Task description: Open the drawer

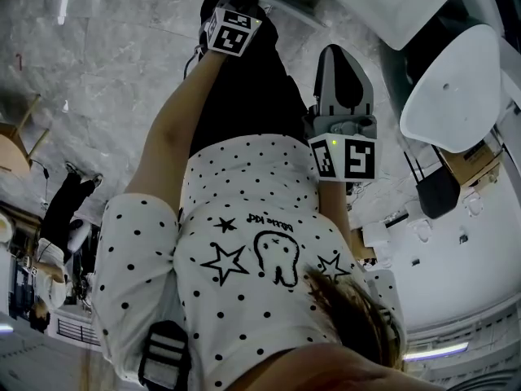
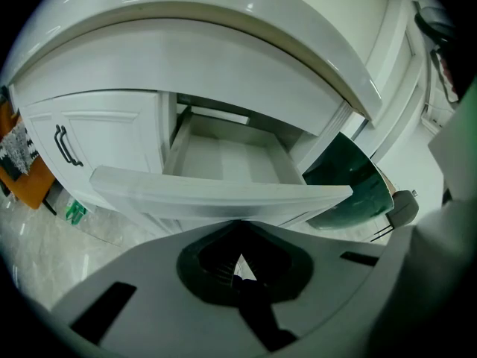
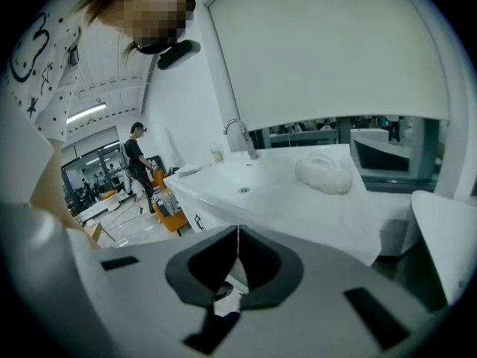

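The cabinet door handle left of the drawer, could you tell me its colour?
Black handle, clearest in the left gripper view.

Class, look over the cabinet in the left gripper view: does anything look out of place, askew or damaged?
Only the drawer stands out: it is pulled open and looks empty, while the door beside it is closed. Nothing looks spilled or broken.

Your shirt (image 1: 244,300) carries a short line of script (image 1: 269,220) above its tooth drawing (image 1: 277,259), too small to read.
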Action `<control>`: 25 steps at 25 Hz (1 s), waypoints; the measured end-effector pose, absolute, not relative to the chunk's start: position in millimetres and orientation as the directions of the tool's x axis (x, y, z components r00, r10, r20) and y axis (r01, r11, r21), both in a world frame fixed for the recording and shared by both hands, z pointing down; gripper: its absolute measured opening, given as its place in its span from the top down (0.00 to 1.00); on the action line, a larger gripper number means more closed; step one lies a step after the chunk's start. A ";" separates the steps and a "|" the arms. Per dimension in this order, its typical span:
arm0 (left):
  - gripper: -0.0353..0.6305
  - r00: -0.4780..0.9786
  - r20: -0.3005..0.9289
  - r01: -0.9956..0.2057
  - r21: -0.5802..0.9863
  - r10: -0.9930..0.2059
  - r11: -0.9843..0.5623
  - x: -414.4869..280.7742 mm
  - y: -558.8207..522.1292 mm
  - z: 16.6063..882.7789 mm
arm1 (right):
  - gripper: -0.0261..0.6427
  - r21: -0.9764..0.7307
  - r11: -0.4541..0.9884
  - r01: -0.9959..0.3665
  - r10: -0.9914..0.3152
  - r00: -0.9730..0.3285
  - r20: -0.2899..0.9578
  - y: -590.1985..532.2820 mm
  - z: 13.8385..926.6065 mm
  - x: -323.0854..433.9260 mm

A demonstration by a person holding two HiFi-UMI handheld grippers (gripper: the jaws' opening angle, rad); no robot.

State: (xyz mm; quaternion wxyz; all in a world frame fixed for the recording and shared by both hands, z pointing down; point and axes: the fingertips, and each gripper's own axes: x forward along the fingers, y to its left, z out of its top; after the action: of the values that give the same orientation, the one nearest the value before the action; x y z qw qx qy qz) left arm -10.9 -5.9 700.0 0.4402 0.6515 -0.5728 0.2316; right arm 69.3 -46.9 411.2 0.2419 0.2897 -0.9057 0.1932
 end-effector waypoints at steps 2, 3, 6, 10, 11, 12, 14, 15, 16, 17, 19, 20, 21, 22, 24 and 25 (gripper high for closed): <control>0.94 0.236 0.805 -0.950 0.309 -0.545 0.045 -11.0 -5.2 697.4 | 0.94 -0.209 0.757 -0.619 -0.434 -0.716 0.547 -48.3 410.2 70.4; 0.94 0.236 0.802 -0.950 0.310 -0.548 0.045 -11.7 -4.9 695.3 | 0.94 -0.209 0.757 -0.619 -0.435 -0.716 0.545 -48.6 409.5 70.4; 0.94 0.240 0.796 -0.949 0.313 -0.556 0.038 -13.3 -4.0 687.9 | 0.94 -0.210 0.757 -0.618 -0.438 -0.719 0.539 -48.8 407.2 69.4; 0.94 0.244 0.793 -0.949 0.314 -0.558 0.031 -15.5 -0.9 682.7 | 0.94 -0.207 0.761 -0.616 -0.437 -0.721 0.538 -47.2 405.8 67.1; 0.94 0.242 0.793 -0.950 0.311 -0.559 0.029 -17.4 -1.3 681.7 | 0.94 -0.206 0.761 -0.615 -0.438 -0.722 0.536 -47.1 405.5 66.2; 0.94 0.240 0.793 -0.951 0.309 -0.560 0.029 -19.1 -1.6 680.6 | 0.94 -0.205 0.761 -0.615 -0.440 -0.722 0.534 -47.2 405.2 65.6; 0.94 0.237 0.794 -0.952 0.306 -0.560 0.030 -20.6 -2.1 678.3 | 0.94 -0.204 0.760 -0.617 -0.443 -0.721 0.532 -48.2 405.1 66.5; 0.94 0.237 0.793 -0.952 0.306 -0.561 0.031 -20.3 -2.1 677.4 | 0.94 -0.203 0.759 -0.619 -0.445 -0.720 0.532 -49.0 405.2 67.8; 0.94 0.237 0.793 -0.951 0.307 -0.561 0.032 -19.7 -2.1 676.1 | 0.94 -0.203 0.758 -0.620 -0.446 -0.719 0.533 -49.8 405.3 69.1; 0.94 0.236 0.794 -0.951 0.307 -0.561 0.034 -19.6 -1.9 674.7 | 0.94 -0.202 0.757 -0.622 -0.448 -0.718 0.533 -50.3 405.2 69.9; 0.94 0.235 0.794 -0.952 0.305 -0.561 0.033 -21.4 -0.5 673.0 | 0.94 -0.200 0.756 -0.624 -0.451 -0.717 0.531 -49.9 404.7 69.2; 0.94 0.234 0.793 -0.953 0.303 -0.562 0.032 -22.7 0.4 672.1 | 0.94 -0.200 0.755 -0.624 -0.453 -0.718 0.529 -49.1 404.2 68.4; 0.94 0.232 0.793 -0.953 0.301 -0.564 0.031 -23.7 1.2 670.7 | 0.94 -0.200 0.755 -0.625 -0.455 -0.718 0.526 -48.1 403.6 67.8; 0.94 0.229 0.793 -0.954 0.298 -0.565 0.032 -24.5 1.9 669.1 | 0.94 -0.202 0.755 -0.624 -0.455 -0.720 0.524 -47.2 403.0 67.5; 0.94 0.220 0.794 -0.957 0.289 -0.566 0.034 -25.6 2.4 665.5 | 0.94 -0.207 0.755 -0.623 -0.454 -0.723 0.520 -47.0 401.6 68.2; 0.94 0.215 0.795 -0.958 0.285 -0.567 0.036 -25.7 1.9 663.5 | 0.94 -0.209 0.754 -0.622 -0.455 -0.725 0.517 -47.9 400.5 68.9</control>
State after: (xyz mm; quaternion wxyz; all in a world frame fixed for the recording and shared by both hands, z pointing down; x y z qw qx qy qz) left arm -25.7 1.9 663.5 0.4228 0.6548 -0.5822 0.2312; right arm 68.9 -47.9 400.5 0.2232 0.2960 -0.9096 0.1877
